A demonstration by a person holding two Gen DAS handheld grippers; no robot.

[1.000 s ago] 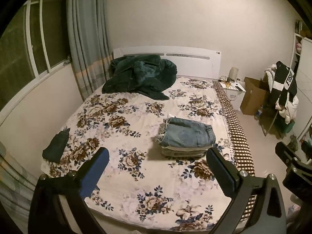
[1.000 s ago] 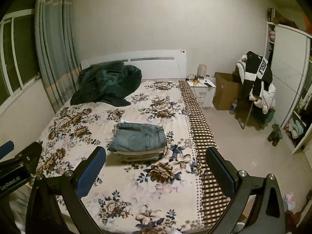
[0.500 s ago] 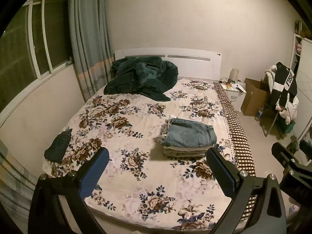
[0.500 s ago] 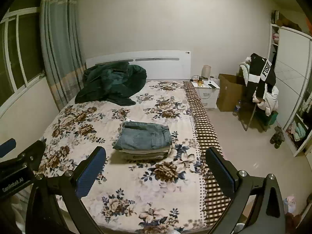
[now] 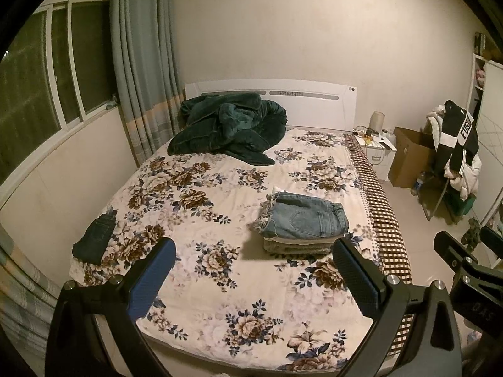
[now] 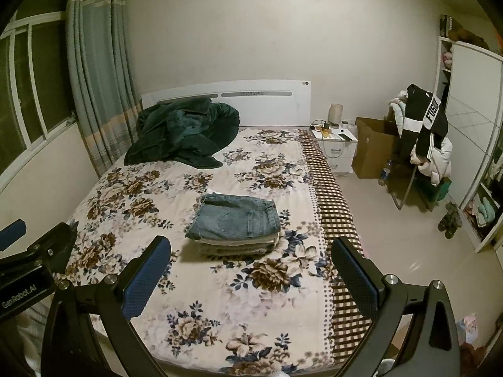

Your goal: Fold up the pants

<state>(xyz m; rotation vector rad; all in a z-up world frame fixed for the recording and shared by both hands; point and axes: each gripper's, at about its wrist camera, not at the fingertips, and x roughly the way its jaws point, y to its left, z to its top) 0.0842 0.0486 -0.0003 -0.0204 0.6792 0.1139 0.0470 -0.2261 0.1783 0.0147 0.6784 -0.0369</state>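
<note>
On the bed (image 5: 220,282), folded jeans (image 5: 306,220) lengthwise left-right, waistband seemingly rightward; both hand-held grippers (image 5: 254,279) (image 6: 251,278) wide apart, empty.

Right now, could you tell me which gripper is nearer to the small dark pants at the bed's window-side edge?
Left. The left gripper hovers open just right of the dark pants; the right gripper sits farther right, facing the folded stack.

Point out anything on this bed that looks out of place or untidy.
The dark pants lie alone at the bed's left edge, far from the neat folded stack. A crumpled green blanket sits heaped by the headboard. Nothing looks spilled or damaged.
</note>
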